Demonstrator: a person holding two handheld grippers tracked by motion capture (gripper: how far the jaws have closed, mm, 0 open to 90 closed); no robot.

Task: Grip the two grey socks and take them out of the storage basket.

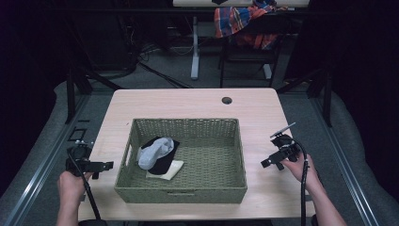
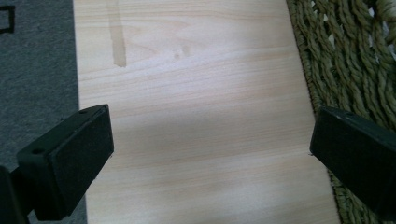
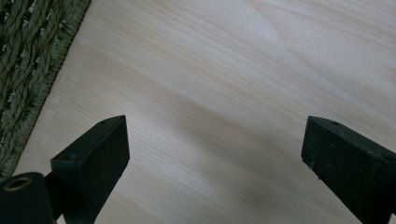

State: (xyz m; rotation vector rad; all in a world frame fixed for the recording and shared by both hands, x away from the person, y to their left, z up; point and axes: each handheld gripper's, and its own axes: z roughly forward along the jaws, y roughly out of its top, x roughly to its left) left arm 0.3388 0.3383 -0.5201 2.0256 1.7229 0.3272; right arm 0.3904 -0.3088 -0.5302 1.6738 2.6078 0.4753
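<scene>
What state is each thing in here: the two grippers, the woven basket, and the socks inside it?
Left gripper: open, empty, over the table's left edge.
Right gripper: open, empty, over bare tabletop right of the basket.
Green woven rectangular basket: upright on the light wooden table, no lid.
Light grey sock: crumpled, lying on top of the black one.
Black sock: flat beneath the grey sock.
Cream sock: flat on the basket floor, partly covered.

Plaid cloth (image 1: 237, 19) draped over a chair (image 1: 249, 47) — beyond the table (image 1: 188, 101).
</scene>
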